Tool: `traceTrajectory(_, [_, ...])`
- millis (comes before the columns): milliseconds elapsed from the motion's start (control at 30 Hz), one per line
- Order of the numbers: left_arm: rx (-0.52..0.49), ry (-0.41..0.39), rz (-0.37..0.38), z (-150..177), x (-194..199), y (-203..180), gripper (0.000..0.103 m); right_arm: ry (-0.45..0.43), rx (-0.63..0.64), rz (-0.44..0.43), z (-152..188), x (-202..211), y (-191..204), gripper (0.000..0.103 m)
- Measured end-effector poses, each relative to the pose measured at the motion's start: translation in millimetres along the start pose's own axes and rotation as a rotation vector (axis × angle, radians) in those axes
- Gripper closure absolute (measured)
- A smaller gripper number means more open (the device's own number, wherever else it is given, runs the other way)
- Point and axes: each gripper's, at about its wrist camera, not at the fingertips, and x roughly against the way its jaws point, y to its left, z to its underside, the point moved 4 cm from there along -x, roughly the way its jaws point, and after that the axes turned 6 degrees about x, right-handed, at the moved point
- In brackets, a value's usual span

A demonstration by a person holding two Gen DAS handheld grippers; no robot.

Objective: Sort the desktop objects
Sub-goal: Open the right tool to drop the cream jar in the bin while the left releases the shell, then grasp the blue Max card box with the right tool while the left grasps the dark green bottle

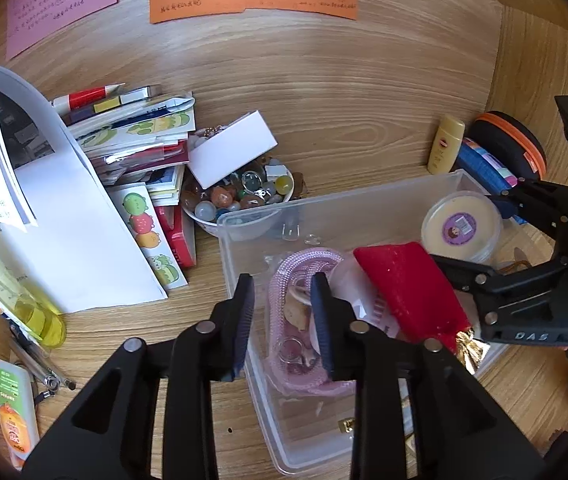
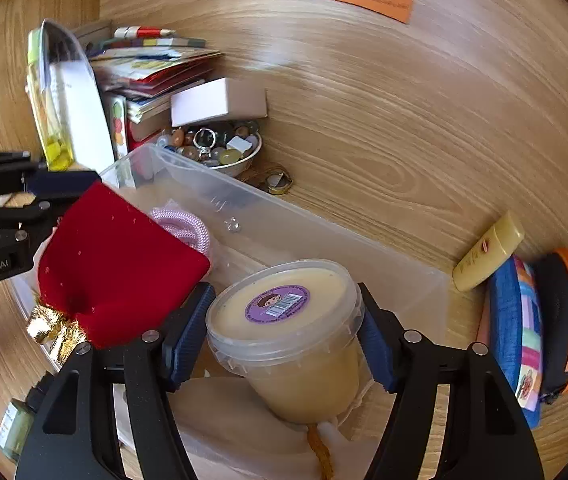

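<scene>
A: Jaws first — how does the right gripper (image 2: 284, 336) stand?

B: Pinching a clear tub of pale cream (image 2: 288, 320), one blue pad on each side under its lid, held tilted over the clear plastic bin (image 2: 243, 200).

A: And the left gripper (image 1: 284, 320)?

B: Slightly spread, nothing pressed between the pads. It hangs over the bin's near end, above a pink cord (image 1: 308, 264) lying inside.

A: What else is in the bin?

B: A red velvet pouch (image 2: 119, 264) with a gold tie, leaning beside the tub — just left of the right jaws.

A: Beyond the bin?

B: On the wooden table (image 1: 344, 100), a bowl of stones (image 1: 243, 196) touches the bin's far corner. A yellow tube (image 1: 446, 144) stands near the back wall.
</scene>
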Motion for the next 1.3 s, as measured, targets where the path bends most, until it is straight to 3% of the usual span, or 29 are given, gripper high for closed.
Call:
traceTrajectory(100, [-0.011,-0.019,-0.014,-1.1,4.7,-3.7,0.051,0.009,0.025,0.018,-0.4,-0.3,3.5,0.037])
traceTrajectory(133, [-0.017,-0.032,-0.029,-1.2,7.6,-4.1,0.040,0.014,0.027,0.026,-0.7,-0.5,3.8,0.037])
traceTrajectory(167, [-0.024,-0.049,-0.031,-1.7,11.7,-5.6,0.037,0.018,0.028,0.031,-0.8,-0.8,3.8,0.036])
traceTrajectory(300, [-0.036,-0.067,-0.024,-4.1,21.4,-8.9,0.036,-0.009,0.047,0.105,-3.6,10.7,2.8,0.024])
traceTrajectory(567, [-0.027,-0.117,-0.031,-7.1,46.8,-11.8,0.029,-0.081,0.035,0.152,-8.3,50.3,-3.1,0.018])
traceTrajectory(700, [-0.031,-0.146,-0.053,-3.9,64.9,-14.4,0.025,-0.110,0.010,0.152,-7.1,68.9,-5.6,0.017])
traceTrajectory(867, [-0.036,-0.194,-0.077,4.6,91.2,-17.9,0.012,-0.149,-0.035,0.130,-0.7,96.5,-6.4,0.010])
traceTrajectory(1133, [-0.045,-0.244,-0.098,28.9,128.2,-22.3,0.005,-0.198,-0.070,0.123,21.1,135.6,3.4,0.007])
traceTrajectory(1300, [-0.016,-0.236,-0.085,50.3,139.9,-18.3,0.005,-0.211,-0.087,0.114,41.6,150.9,13.0,0.004])
